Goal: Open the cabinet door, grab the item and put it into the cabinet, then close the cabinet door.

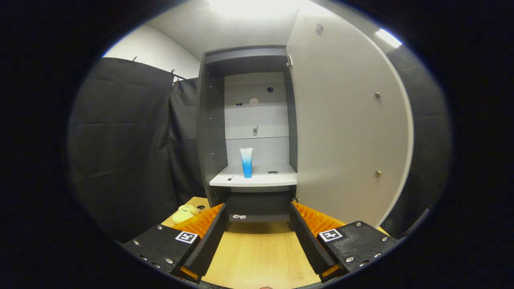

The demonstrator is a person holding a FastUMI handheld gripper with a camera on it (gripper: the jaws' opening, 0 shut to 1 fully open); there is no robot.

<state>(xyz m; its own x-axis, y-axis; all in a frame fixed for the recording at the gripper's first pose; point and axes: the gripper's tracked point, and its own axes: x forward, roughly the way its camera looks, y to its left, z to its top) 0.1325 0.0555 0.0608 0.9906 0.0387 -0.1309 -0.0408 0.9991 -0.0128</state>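
Jaws of the gripper (257, 237) stand wide apart and hold nothing; bare table (257, 257) shows between them. Cabinet door (345, 132) is swung fully open on the right; the item — a blue-and-white tube (246, 162) — stands upright on the cabinet shelf (257, 178), near its front edge, well beyond the fingers. Judged step: placement complete, closing in hand. Next move calls for carrying the gripper right to the door's free edge and pushing it shut — clear of the tube. A yellow soft toy (184, 213) lies at the table's left edge.

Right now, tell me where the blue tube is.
The blue tube stands upright on the cabinet shelf, beyond the open gripper, left of the open door.
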